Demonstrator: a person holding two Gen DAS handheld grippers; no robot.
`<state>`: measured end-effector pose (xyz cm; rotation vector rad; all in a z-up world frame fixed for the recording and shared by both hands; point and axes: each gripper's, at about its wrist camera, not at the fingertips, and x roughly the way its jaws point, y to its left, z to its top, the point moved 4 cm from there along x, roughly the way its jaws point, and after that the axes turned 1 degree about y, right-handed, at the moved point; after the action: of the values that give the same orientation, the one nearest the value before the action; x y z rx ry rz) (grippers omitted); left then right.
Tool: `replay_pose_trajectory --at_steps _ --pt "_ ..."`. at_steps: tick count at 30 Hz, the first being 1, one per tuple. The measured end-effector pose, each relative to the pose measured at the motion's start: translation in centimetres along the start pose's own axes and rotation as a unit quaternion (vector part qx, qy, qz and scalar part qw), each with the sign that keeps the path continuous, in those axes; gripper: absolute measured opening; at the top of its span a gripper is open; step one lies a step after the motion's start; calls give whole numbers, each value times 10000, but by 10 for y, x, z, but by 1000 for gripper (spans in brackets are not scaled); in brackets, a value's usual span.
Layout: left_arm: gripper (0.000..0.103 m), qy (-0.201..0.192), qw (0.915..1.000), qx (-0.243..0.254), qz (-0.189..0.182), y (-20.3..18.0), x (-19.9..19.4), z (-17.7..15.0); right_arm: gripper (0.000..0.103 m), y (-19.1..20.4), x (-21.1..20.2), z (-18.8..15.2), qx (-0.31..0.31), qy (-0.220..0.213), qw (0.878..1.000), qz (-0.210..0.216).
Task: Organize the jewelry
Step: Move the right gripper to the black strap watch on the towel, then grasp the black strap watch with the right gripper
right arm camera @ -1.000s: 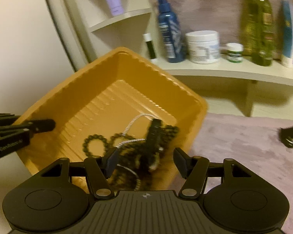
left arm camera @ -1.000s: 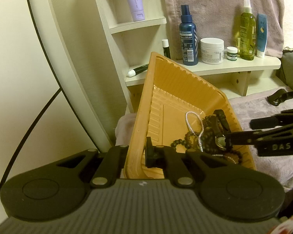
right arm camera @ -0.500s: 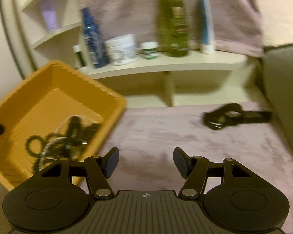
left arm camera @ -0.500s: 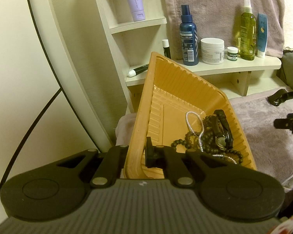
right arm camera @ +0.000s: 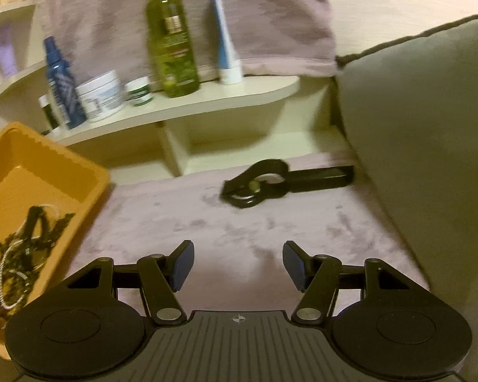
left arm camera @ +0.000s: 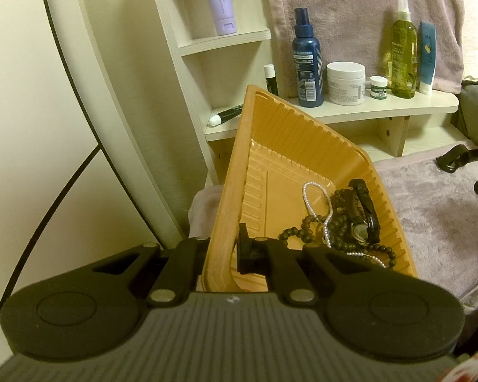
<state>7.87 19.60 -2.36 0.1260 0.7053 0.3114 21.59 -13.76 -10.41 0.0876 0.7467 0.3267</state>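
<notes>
My left gripper point(left arm camera: 221, 251) is shut on the near rim of an orange tray point(left arm camera: 271, 159) and holds it tilted. In the tray lie a white pearl strand point(left arm camera: 315, 200), dark bead bracelets point(left arm camera: 306, 232) and a black watch point(left arm camera: 365, 213). The tray also shows at the left of the right wrist view point(right arm camera: 44, 172), with the jewelry pile point(right arm camera: 25, 245) in it. My right gripper point(right arm camera: 238, 264) is open and empty over the mauve cloth point(right arm camera: 255, 222). A black watch point(right arm camera: 271, 183) lies on the cloth ahead of it, also seen in the left wrist view point(left arm camera: 455, 157).
A pale shelf point(right arm camera: 175, 108) behind holds a blue spray bottle point(left arm camera: 307, 60), a white cream jar point(left arm camera: 345, 82), a small green-lidded jar point(left arm camera: 378, 86), a green bottle point(right arm camera: 170, 47) and a blue tube point(right arm camera: 223, 38). An olive cushion point(right arm camera: 423, 127) stands at the right. A towel point(left arm camera: 350, 16) hangs behind.
My right gripper has left the tray and swung right over the cloth toward the black watch. The left gripper and the tray have stayed put.
</notes>
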Motion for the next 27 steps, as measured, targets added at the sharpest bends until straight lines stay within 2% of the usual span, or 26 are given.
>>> replay_pose_trajectory --at_steps 15,22,27 --pt "5 30 10000 44 32 1 -1 -1 61 -26 40 24 -1031 -149 9933 -497" --pt "5 61 10000 43 54 0 -1 0 44 -19 58 34 -1657 -216 9843 -563" --pt "5 80 9999 38 60 1 0 -1 31 -14 66 37 -1840 -248 9807 -616"
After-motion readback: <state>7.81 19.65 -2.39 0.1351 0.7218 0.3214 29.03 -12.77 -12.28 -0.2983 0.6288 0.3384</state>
